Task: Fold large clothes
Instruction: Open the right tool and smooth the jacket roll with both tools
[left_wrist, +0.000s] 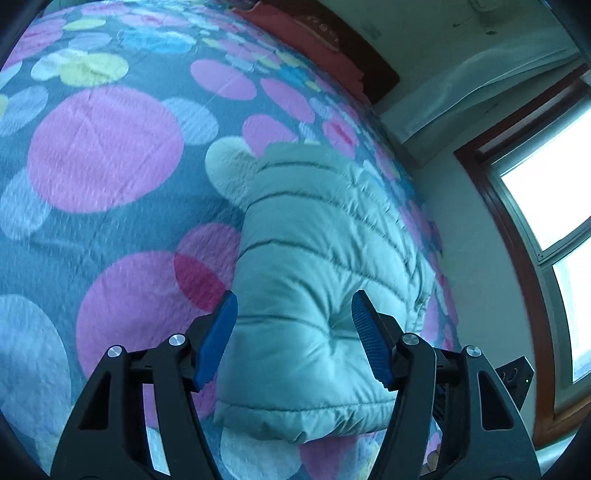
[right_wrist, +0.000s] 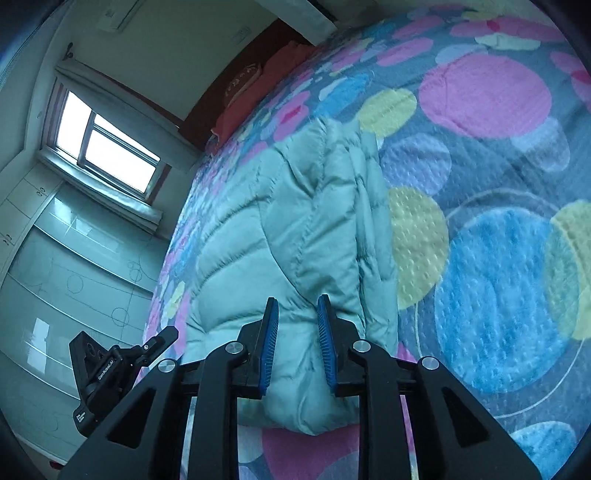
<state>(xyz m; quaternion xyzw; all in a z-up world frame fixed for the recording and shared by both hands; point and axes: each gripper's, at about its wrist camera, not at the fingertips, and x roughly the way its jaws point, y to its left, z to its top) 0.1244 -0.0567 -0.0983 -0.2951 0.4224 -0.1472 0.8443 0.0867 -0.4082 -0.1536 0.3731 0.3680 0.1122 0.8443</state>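
A pale mint quilted puffer jacket (left_wrist: 317, 258) lies folded lengthwise on the bed, near the bed's window-side edge. It also shows in the right wrist view (right_wrist: 295, 229). My left gripper (left_wrist: 293, 306) is open, its blue pads (left_wrist: 218, 332) spread wide over the jacket's near end. My right gripper (right_wrist: 297, 308) is partly open, its blue pads (right_wrist: 269, 339) standing a narrow gap apart over the near hem, with nothing pinched between them. The left gripper's body (right_wrist: 110, 365) shows at the lower left of the right wrist view.
The bed cover (left_wrist: 107, 155) is grey-blue with large pink, blue and yellow circles. A red pillow (right_wrist: 258, 96) and dark headboard lie at the far end. A window (right_wrist: 107, 144) and glossy wardrobe doors (right_wrist: 66, 266) stand beside the bed.
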